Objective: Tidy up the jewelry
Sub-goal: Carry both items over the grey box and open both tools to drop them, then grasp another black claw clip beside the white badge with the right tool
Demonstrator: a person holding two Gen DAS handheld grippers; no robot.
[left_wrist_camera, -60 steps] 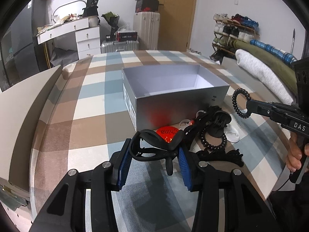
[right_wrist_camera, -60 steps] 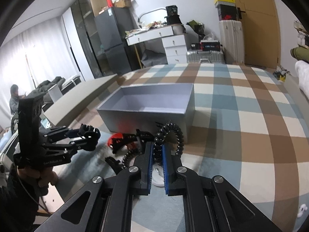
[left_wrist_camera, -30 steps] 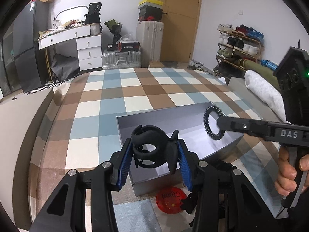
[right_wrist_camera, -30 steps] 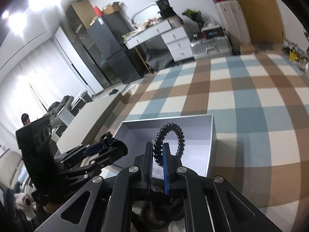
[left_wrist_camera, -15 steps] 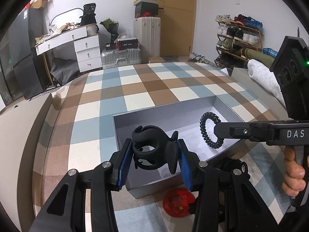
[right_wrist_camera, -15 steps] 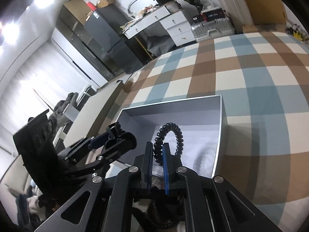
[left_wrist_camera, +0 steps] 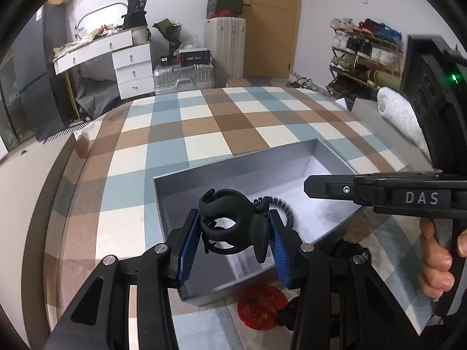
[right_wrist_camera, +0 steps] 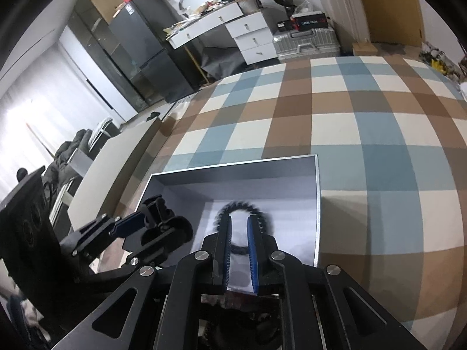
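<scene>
An open grey box (left_wrist_camera: pixel 233 166) sits on the checked cloth. My left gripper (left_wrist_camera: pixel 233 213) is shut on a black claw hair clip (left_wrist_camera: pixel 248 227) and hovers over the box's near left corner. From the right, my right gripper (left_wrist_camera: pixel 306 186) reaches in over the box. Its jaws are opening: the right wrist view shows a gap at the right gripper (right_wrist_camera: pixel 239 218). A black spiral hair tie (right_wrist_camera: pixel 264 211) lies blurred beyond the pads, loose over the white box floor. It shows as the hair tie (left_wrist_camera: pixel 284 208) beside the clip. The left gripper (right_wrist_camera: pixel 154 218) shows at the box's left wall.
A red round badge (left_wrist_camera: pixel 259 309) and a heap of black jewelry (left_wrist_camera: pixel 347 248) lie in front of the box. A hand (left_wrist_camera: pixel 437 256) grips the right handle. The checked cloth (left_wrist_camera: pixel 204 122) stretches behind the box. A white rolled blanket (left_wrist_camera: pixel 400 116) lies at the right.
The right gripper's jaws have parted and the spiral hair tie has slipped out toward the box floor. Both grippers came from the pile to over the box. The left still holds the clip.
</scene>
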